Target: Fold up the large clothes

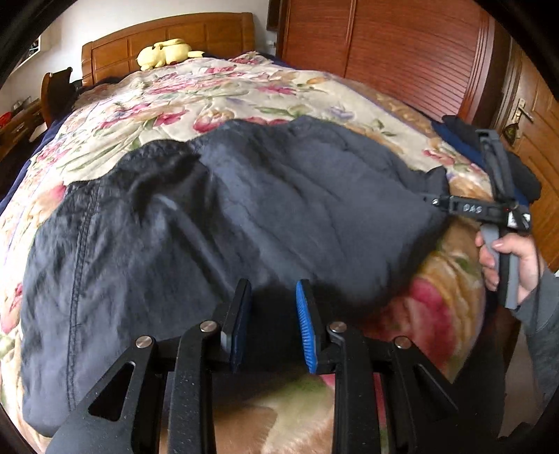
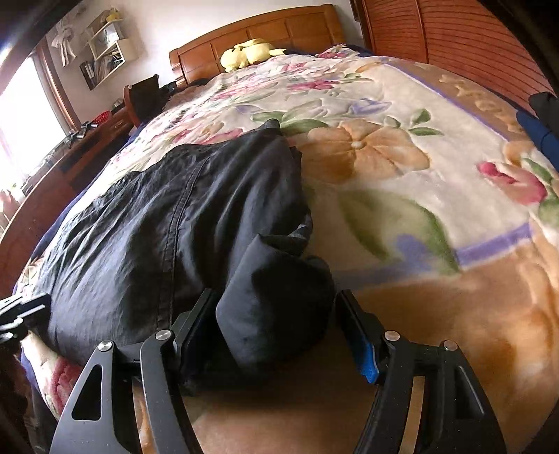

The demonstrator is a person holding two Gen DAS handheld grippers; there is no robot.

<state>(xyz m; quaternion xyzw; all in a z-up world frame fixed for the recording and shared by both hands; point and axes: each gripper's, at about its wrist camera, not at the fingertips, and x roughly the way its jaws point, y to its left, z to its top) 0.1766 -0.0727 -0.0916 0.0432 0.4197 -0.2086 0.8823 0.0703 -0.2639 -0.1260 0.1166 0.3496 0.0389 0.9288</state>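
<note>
A large dark navy padded jacket lies spread across the floral blanket on the bed. At the jacket's near hem, my left gripper stands narrowly parted with dark cloth filling the gap between its blue pads. In the right wrist view the jacket stretches away to the left. My right gripper stands wide, closed on a thick bunched fold of the jacket's end. From the left wrist view, the right gripper meets the jacket's right corner, held by a hand. The left gripper shows at the left edge.
A yellow plush toy rests by the wooden headboard. Dark and blue clothes are piled at the bed's right edge. A slatted wooden wardrobe stands behind, and a desk under the window to the left.
</note>
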